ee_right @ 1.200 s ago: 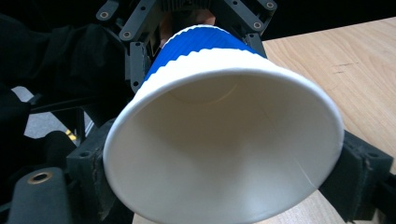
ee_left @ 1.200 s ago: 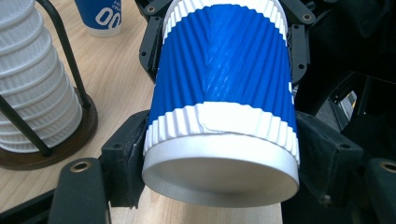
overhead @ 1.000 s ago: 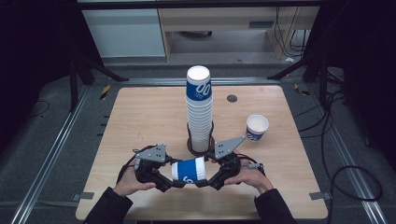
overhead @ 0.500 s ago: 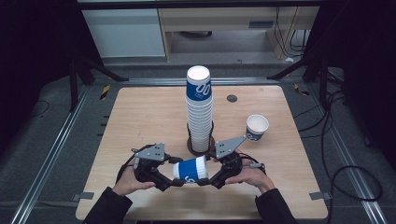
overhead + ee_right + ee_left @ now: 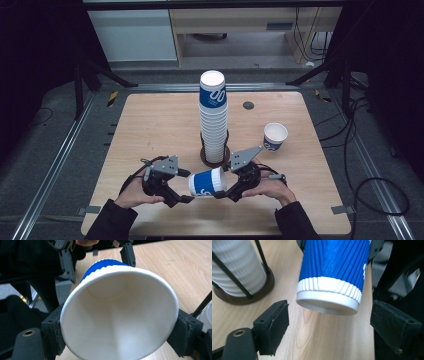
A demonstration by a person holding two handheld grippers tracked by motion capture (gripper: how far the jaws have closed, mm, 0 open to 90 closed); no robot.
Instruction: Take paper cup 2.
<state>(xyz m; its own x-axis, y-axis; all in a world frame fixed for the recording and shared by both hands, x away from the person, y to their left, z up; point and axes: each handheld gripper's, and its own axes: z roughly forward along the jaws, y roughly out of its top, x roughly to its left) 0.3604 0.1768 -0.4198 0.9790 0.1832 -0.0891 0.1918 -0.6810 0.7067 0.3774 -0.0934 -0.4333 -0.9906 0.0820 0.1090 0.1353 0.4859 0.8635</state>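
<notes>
Blue-and-white paper cup [image 5: 206,182] lies sideways above the table [image 5: 150,125], just in front of the cup stack [image 5: 213,117]. Your right tool [image 5: 226,187] clamps its rim. Your left tool [image 5: 185,186] stands apart around the cup's base, jaws not touching it.

Left tool [image 5: 182,186] agape, right tool [image 5: 226,184] clamped
</notes>
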